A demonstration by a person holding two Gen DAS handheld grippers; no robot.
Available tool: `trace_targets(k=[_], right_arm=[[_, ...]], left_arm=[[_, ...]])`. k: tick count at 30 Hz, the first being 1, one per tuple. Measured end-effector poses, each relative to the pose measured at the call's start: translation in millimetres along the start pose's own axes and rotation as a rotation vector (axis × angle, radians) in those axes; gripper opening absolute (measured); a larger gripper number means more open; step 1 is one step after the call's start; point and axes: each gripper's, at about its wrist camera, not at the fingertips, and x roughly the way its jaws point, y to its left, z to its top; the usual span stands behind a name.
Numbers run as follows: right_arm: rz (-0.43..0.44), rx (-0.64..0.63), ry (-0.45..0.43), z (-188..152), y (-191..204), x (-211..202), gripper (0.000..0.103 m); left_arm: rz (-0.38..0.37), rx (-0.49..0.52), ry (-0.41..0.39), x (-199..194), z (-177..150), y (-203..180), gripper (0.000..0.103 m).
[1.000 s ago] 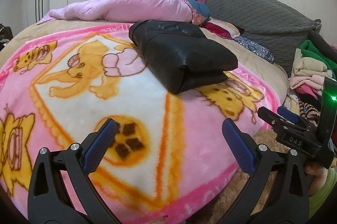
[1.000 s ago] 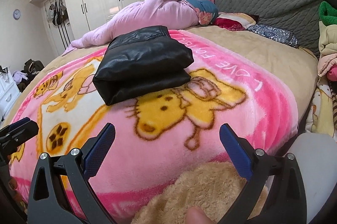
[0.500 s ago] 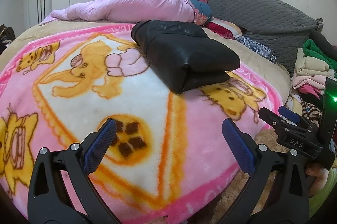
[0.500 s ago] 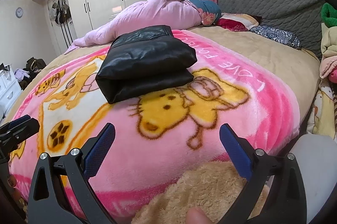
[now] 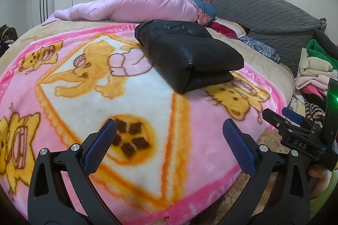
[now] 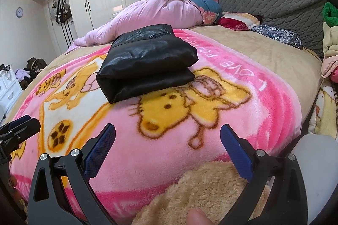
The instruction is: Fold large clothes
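The black jacket [image 5: 190,55] lies folded into a thick bundle at upper centre of the left view, resting on the pink cartoon blanket [image 5: 147,110] that covers the bed. The left gripper [image 5: 166,146] sits at the bottom of the frame with its jaws wide and nothing between them; the right gripper [image 6: 166,146] is the same, spread wide and empty, well short of the jacket [image 6: 147,60]. The fold looks finished, so the step in hand is likely to tidy or move the bundle. To do that well, come in low from both short sides and pinch all the layers together, since the smooth, leathery cloth will probably slide and spring open if only the top layer is caught. A pink quilt [image 5: 137,3] lies bunched behind the jacket, and a stack of folded clothes [image 5: 312,68] stands at the right edge. A tan fluffy fabric [image 6: 200,193] bulges up just below the right gripper and could snag a low sweep
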Motion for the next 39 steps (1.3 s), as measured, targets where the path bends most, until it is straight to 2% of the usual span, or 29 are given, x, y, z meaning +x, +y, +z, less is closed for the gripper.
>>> trace_targets(k=[29, 37, 39], right_arm=[[-0.003, -0.037, 0.029, 1.6, 3.6, 9.1, 0.099], [-0.009, 0.005, 0.001, 3.5, -6.7, -0.3, 0.099], [-0.043, 0.035, -0.022, 4.9, -16.8, -9.0, 0.099]], left_arm=[[0.037, 0.001, 0.016, 8.5, -1.8, 8.1, 0.094], [0.043, -0.026, 0.053, 16.2, -4.9, 15.3, 0.094], [0.063, -0.030, 0.066, 18.7, -5.9, 19.2, 0.094]])
